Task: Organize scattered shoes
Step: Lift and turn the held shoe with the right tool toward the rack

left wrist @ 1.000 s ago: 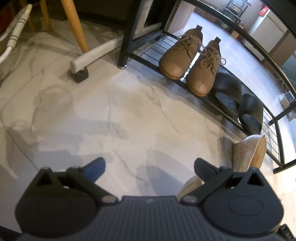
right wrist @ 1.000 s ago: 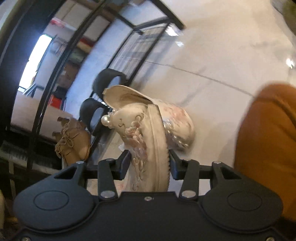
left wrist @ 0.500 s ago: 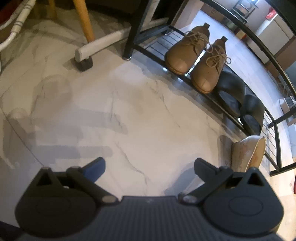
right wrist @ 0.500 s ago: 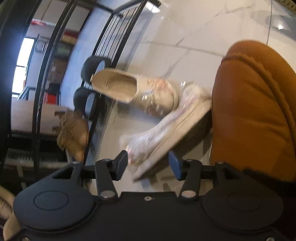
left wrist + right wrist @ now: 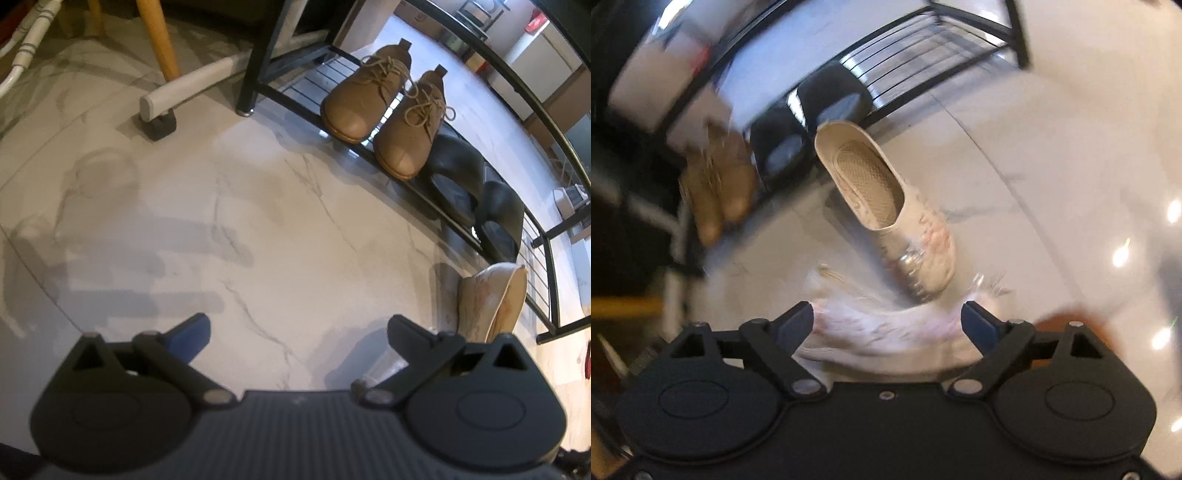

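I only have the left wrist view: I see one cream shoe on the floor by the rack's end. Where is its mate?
Observer: The second cream shoe lies blurred across the floor, between the right gripper's opening jaws; whether the pads touch it, I cannot tell.
Operator: Which way up is the cream shoe that I see?
Observer: The first cream shoe sits sole down, its insole showing, heel end toward the rack.
Operator: Any free space on the rack?
Observer: Yes, bare bars show beyond the black slippers, toward the rack's end post.
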`<state>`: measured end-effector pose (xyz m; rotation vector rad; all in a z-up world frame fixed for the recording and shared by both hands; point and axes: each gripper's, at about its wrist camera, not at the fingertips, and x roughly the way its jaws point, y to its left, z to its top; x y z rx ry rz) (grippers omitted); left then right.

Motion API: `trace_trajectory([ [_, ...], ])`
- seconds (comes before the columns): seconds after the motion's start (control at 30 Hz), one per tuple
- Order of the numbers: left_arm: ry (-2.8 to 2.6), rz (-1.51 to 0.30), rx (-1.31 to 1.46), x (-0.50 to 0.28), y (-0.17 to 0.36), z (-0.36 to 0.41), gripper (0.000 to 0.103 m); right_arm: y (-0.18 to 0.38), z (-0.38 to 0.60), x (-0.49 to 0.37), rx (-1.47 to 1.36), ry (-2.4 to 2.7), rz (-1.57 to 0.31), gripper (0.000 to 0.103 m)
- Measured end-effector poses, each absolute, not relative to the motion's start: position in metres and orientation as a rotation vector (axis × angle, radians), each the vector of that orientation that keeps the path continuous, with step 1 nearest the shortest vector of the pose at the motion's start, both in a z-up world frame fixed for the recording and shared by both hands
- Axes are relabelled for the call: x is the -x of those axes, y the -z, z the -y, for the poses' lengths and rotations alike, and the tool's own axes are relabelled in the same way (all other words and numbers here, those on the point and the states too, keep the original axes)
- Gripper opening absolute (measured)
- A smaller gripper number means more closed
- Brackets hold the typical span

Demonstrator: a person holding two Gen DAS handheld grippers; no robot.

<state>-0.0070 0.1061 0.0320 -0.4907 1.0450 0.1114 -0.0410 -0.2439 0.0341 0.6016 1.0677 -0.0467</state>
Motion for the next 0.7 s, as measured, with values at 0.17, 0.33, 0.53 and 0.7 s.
trace_trajectory([
  [0.17, -0.116, -1.055, 0.486, 0.006, -0.030, -0.105, 0.102, -0.009, 0.234, 0.024, -0.446, 0.022, -1.152, 0.085],
  [0.33, -0.114, -1.071, 0.494, 0.003, -0.027, -0.104, 0.102, 0.011, 0.230, 0.019, -0.448, -0.009, -1.197, 0.093],
  [0.53, -0.122, -1.078, 0.503, 0.003, -0.026, -0.105, 0.102, 0.018, 0.257, 0.016, -0.518, 0.076, -1.225, 0.095],
  [0.7, -0.127, -1.084, 0.512, 0.003, -0.025, -0.107, 0.102, 0.034, 0.264, 0.017, -0.624, 0.044, -1.293, 0.099],
])
